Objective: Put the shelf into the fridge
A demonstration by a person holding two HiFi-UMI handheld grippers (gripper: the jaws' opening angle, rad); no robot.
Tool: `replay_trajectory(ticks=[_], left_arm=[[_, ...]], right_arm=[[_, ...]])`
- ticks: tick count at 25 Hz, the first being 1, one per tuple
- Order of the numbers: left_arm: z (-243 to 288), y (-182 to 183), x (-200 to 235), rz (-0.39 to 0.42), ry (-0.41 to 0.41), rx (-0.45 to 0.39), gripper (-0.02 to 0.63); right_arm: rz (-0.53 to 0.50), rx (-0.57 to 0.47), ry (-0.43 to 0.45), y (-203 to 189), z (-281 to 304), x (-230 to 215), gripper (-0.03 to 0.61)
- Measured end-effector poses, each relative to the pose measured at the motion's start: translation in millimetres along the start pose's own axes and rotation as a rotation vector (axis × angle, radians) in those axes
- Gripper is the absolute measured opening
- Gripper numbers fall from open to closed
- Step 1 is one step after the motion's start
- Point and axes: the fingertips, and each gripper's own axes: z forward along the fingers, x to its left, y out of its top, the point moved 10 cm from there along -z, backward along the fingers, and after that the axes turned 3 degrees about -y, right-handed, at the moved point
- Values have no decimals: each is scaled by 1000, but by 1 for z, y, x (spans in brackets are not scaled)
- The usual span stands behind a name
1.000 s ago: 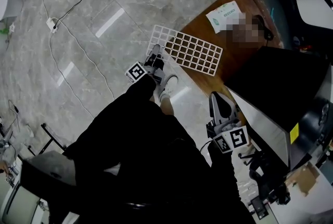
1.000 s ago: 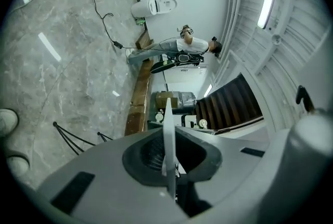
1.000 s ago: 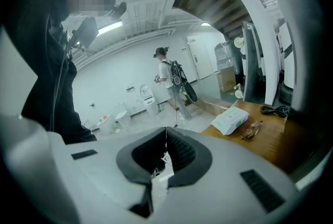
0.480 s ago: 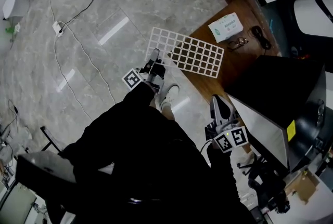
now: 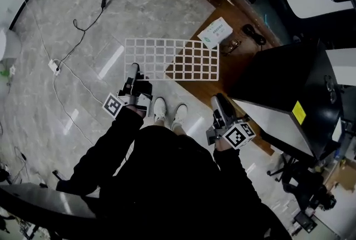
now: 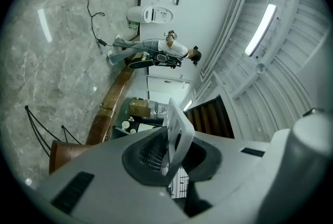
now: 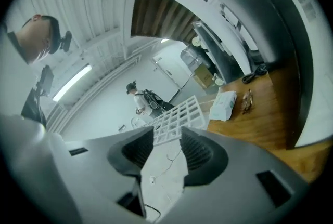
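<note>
The shelf (image 5: 172, 59) is a white grid panel, held level over the floor and the corner of the wooden table (image 5: 239, 60). My left gripper (image 5: 133, 69) is shut on its near left edge. In the left gripper view the shelf's rim (image 6: 176, 129) stands pinched between the dark pads of the left gripper (image 6: 170, 149). My right gripper (image 5: 216, 101) hangs below the shelf's right end, apart from it. Its jaws are opening with nothing between them. In the right gripper view the shelf (image 7: 179, 116) lies beyond the right gripper (image 7: 167, 147). The black fridge (image 5: 283, 77) stands at the right.
A white packet (image 5: 214, 32), glasses (image 5: 232, 45) and a black cable (image 5: 253, 34) lie on the table. Cables and a power strip (image 5: 54, 67) trail over the marble floor at the left. The person's shoes (image 5: 169, 112) are below the shelf. A chair base (image 5: 303, 189) is at the bottom right.
The shelf has swung round and shifted left with the left gripper, so it now lies square across the view. The right gripper has risen closer to the shelf's right end.
</note>
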Motion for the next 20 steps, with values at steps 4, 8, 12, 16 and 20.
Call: replay_trajectory(ticks=[4, 8, 12, 16, 20], left_arm=[[-6, -7, -32, -14, -20, -13, 34], [-7, -12, -56, -25, -32, 16, 34], [-8, -17, -71, -35, -32, 69, 35], [-6, -28, -78, -43, -34, 120, 35], [-1, -33, -81, -40, -24, 165, 37]], right_arm=[[250, -89, 62, -1, 8, -12, 246], [519, -227, 83, 0, 23, -23, 267], [658, -313, 104, 4, 37, -15, 265], [670, -388, 60, 8, 26, -13, 85], [735, -471, 98, 5, 13, -7, 37]])
